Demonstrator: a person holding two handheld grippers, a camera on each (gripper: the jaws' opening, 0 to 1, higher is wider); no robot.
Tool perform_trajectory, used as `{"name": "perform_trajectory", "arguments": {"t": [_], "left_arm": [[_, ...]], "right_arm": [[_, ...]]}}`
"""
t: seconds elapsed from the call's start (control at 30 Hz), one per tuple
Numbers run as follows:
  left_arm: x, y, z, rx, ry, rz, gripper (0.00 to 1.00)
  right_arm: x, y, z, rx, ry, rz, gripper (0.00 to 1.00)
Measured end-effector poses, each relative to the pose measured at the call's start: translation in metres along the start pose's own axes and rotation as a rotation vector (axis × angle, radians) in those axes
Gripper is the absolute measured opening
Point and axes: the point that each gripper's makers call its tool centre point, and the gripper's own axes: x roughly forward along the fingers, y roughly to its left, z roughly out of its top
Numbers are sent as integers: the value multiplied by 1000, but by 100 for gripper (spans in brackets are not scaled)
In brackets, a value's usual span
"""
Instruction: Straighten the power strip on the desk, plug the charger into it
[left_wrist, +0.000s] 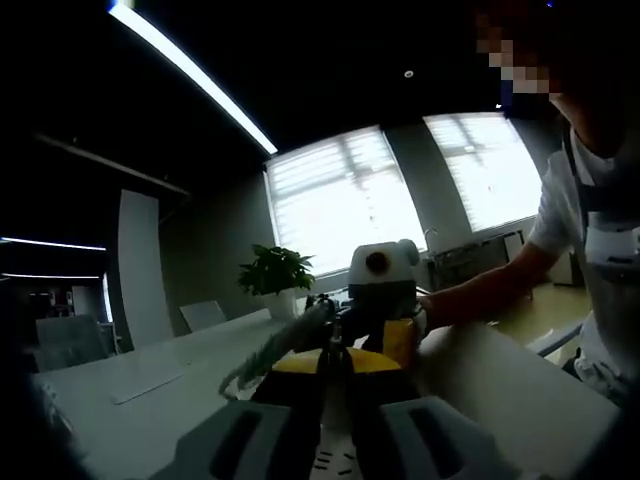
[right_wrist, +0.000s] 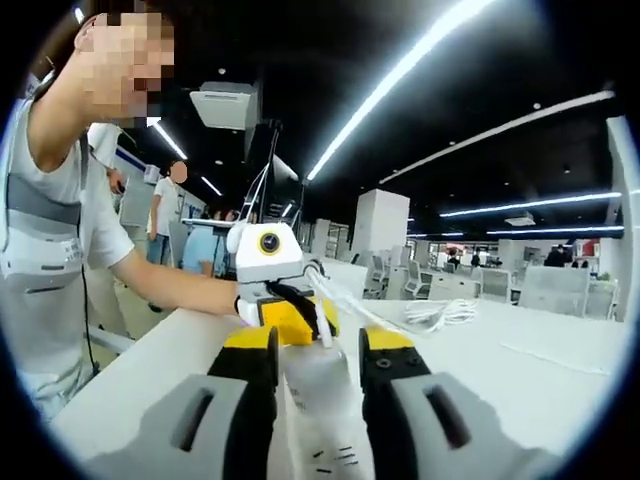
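Note:
The white power strip (right_wrist: 318, 400) is held up over the white desk (right_wrist: 560, 390) between both grippers. My right gripper (right_wrist: 318, 345) has its yellow-tipped jaws closed against the strip's two sides. My left gripper (left_wrist: 335, 362) has its jaws pressed close together on the strip's (left_wrist: 336, 452) other end. Each gripper faces the other: the right gripper (left_wrist: 385, 300) shows just beyond the left one's tips, and the left gripper (right_wrist: 272, 275) shows beyond the right one's. A pale braided cable (left_wrist: 270, 350) runs off to the left; its white length (right_wrist: 350, 298) leads to a coil (right_wrist: 440, 315) on the desk.
The person holding the grippers stands at the desk's edge, a forearm (left_wrist: 480, 292) stretched over it. A potted plant (left_wrist: 275, 272) and chairs (left_wrist: 205, 315) stand at the far end. A flat pale bar (left_wrist: 145, 385) lies on the desk. Other people (right_wrist: 165, 215) stand behind.

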Motion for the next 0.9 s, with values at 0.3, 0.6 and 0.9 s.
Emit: {"name": "perform_trajectory", "arguments": {"t": [0.3,0.6,0.9], "left_arm": [[-2,0,0,7,10,4,10],[-1,-1,0,11,6,4,8],[1,4,0,-2,8,18,7]], "right_arm": [[-14,-7,-2,-3,-8,-48,13],[-11,4,-3,-84,-11,-40,1],[-11,4,-3,-32,-44,-22,1]]}}
